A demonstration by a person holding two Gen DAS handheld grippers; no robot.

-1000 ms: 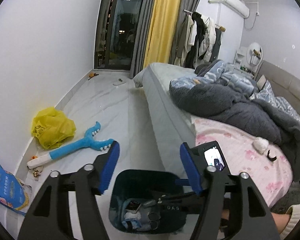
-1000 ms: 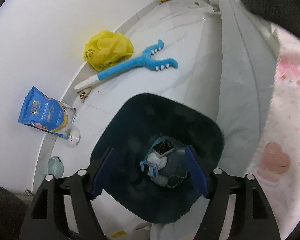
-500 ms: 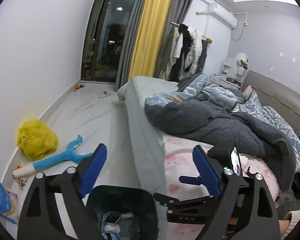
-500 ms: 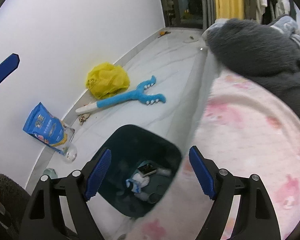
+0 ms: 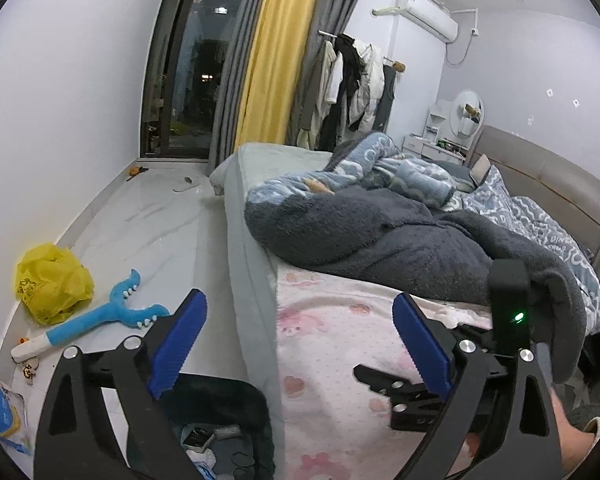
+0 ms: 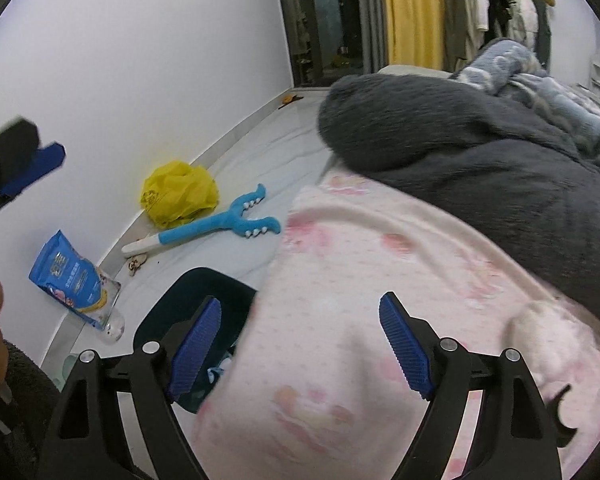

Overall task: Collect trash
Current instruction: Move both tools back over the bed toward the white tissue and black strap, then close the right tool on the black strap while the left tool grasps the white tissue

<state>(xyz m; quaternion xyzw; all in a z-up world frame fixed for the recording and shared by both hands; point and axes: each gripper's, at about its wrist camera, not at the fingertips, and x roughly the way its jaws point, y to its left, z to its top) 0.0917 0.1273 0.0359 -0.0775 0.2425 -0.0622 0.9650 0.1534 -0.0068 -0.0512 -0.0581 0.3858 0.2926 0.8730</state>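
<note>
A dark bin (image 5: 224,390) stands on the floor against the bed, with small bits of trash (image 5: 198,436) in its bottom. It shows again in the right wrist view, the bin (image 6: 168,312) half behind the mattress edge. My left gripper (image 5: 300,320) hangs over the bed's edge, its jaws opening with nothing between them. My right gripper (image 6: 300,312) is open and bare above the pink sheet (image 6: 360,264). A white crumpled lump (image 6: 536,324) and a small black item (image 6: 564,404) lie on the sheet to its right.
On the floor by the wall lie a yellow plastic bag (image 6: 178,194), a blue toy grabber (image 6: 220,228) and a blue packet (image 6: 70,276). A grey blanket (image 5: 380,236) is heaped on the bed. A balcony door, curtains and hanging clothes stand at the far end.
Both grippers have risen from over the bin and swung right toward the bed. The left jaws have spread much wider; the right jaws a little.
</note>
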